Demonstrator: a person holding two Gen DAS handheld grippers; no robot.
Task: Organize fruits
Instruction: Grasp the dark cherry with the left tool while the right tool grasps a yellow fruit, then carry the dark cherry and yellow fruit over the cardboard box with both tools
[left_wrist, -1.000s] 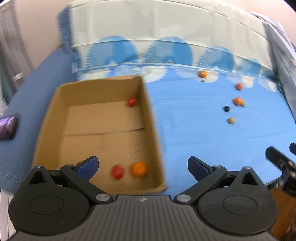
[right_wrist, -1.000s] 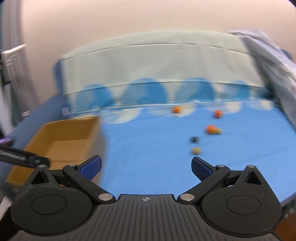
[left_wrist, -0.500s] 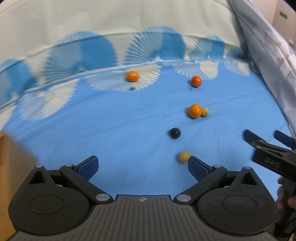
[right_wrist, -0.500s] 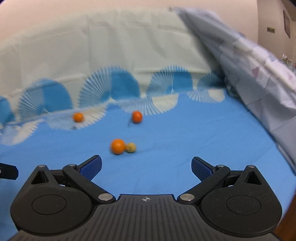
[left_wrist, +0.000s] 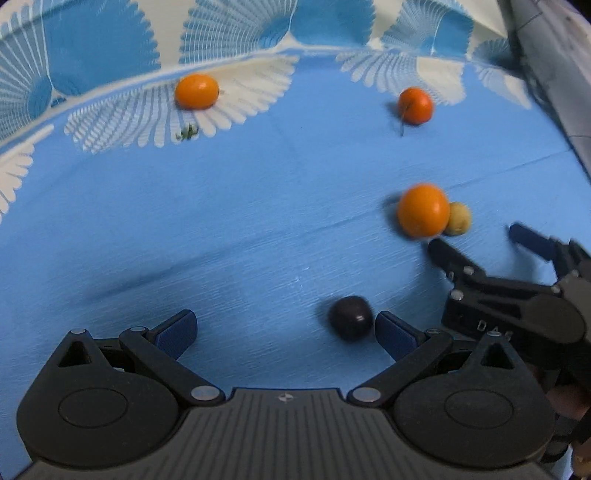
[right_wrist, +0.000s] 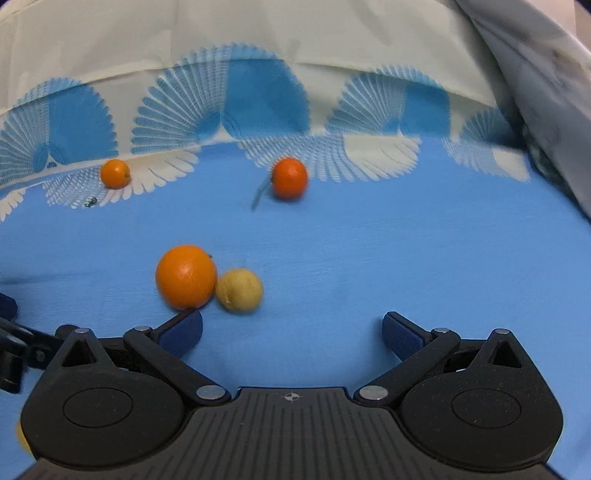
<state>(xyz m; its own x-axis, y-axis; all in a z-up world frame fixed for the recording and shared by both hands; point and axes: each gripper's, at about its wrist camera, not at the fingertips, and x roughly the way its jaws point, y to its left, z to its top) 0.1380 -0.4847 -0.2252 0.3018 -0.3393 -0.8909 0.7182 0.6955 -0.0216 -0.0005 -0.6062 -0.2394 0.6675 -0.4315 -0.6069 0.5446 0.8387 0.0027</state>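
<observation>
both grippers spread wide and empty over a blue bed sheet (left_wrist: 184, 229). left gripper (left_wrist: 284, 328) low over the sheet with a dark plum (left_wrist: 350, 317) just inside its right pad (left_wrist: 391, 334), near touching, though contact cannot be confirmed. right gripper (right_wrist: 291, 332) close behind a big orange (right_wrist: 185, 277) and a small yellow fruit (right_wrist: 239, 290), these 2 touching each other, the orange just above the left pad (right_wrist: 183, 332), the yellow one between the pads but ahead of them. farther back, near the fan-patterned edge, a small orange (right_wrist: 115, 173) on the left and a red-orange fruit (right_wrist: 290, 178) with a thin stem, well apart from each other. probably light, all 5; round, smooth-skinned, prone to rolling on soft bedding and to squirting out of a hard pinch. plum likely softest, easily bruised, so best taken across its widest middle with gentle closure. big orange firmer, wide for the opening, best centred between pads first. no real long axis on the round ones; small orange slightly oval in the left view, long axis running left to right. stem of the red-orange fruit trailing down and left toward the camera. no box in sight in either view.
</observation>
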